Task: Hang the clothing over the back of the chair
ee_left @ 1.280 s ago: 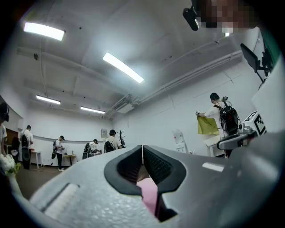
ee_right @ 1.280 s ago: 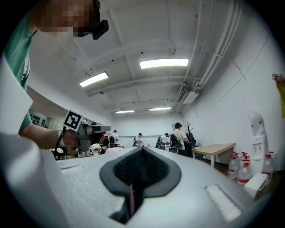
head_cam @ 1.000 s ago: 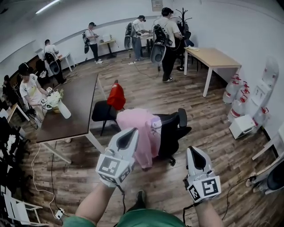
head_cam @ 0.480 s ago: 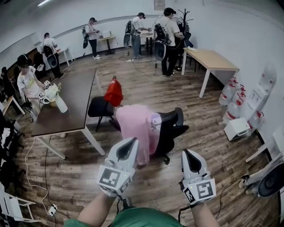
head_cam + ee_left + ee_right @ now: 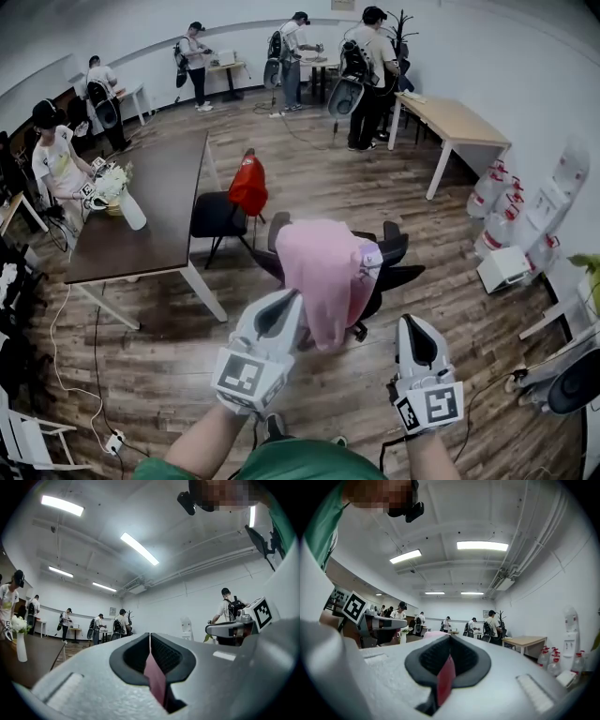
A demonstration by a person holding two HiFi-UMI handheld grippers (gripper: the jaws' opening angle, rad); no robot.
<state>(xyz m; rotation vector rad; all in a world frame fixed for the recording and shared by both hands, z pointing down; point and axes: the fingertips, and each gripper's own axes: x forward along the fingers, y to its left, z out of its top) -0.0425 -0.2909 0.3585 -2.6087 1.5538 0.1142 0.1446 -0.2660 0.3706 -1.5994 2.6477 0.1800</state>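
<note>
A head camera looked steeply down into a wood-floored room; at the far left a person [image 5: 56,164] sat by a long dark desk [image 5: 159,220], and a white vase [image 5: 132,210] of pale flowers stood at that desk's left edge; just past the desk's right edge stood a small black chair [image 5: 216,217] with a red garment [image 5: 249,186] over its back; the left gripper [image 5: 290,298] was low in the foreground, its jaws pressed together on nothing, near the clothing but apart from it; the pink clothing [image 5: 323,277] lay draped over the top edge of the back of a black office chair [image 5: 394,264] in the middle of the floor, hanging down one side; the right gripper [image 5: 410,322], jaws likewise together and empty, was held just right of that chair; a light wooden desk [image 5: 459,122] stood far right, with water bottles [image 5: 502,202] along the wall.
</note>
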